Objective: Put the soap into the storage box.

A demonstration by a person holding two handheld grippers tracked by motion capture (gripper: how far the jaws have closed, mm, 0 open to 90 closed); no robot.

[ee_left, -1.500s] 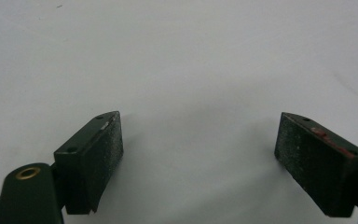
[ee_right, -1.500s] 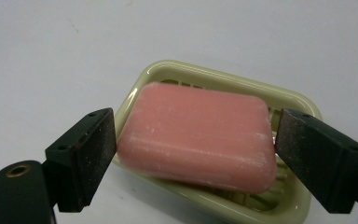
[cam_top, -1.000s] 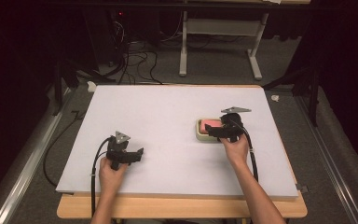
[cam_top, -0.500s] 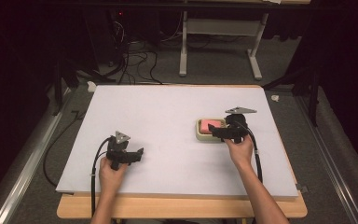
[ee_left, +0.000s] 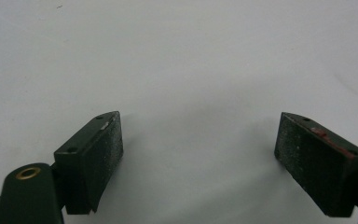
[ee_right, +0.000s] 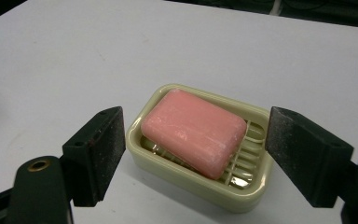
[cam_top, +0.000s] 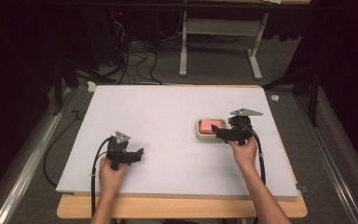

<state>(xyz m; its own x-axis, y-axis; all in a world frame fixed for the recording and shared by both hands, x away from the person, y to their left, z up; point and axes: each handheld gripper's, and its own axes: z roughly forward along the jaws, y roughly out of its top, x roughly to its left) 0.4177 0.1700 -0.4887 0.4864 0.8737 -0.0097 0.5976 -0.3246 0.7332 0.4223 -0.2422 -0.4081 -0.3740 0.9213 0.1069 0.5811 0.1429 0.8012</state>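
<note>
Jaws wide apart, flanking pink soap [ee_right: 193,130] in cream dish [ee_right: 168,170].

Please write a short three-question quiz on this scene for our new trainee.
1. True or false: the pink soap lies in the dish.
2. Which tongs frame the dish: (a) left tongs or (b) right tongs?
3. Fill in: the left tongs are ____ over the bare table.
Key: 1 true; 2 b; 3 open.
</note>
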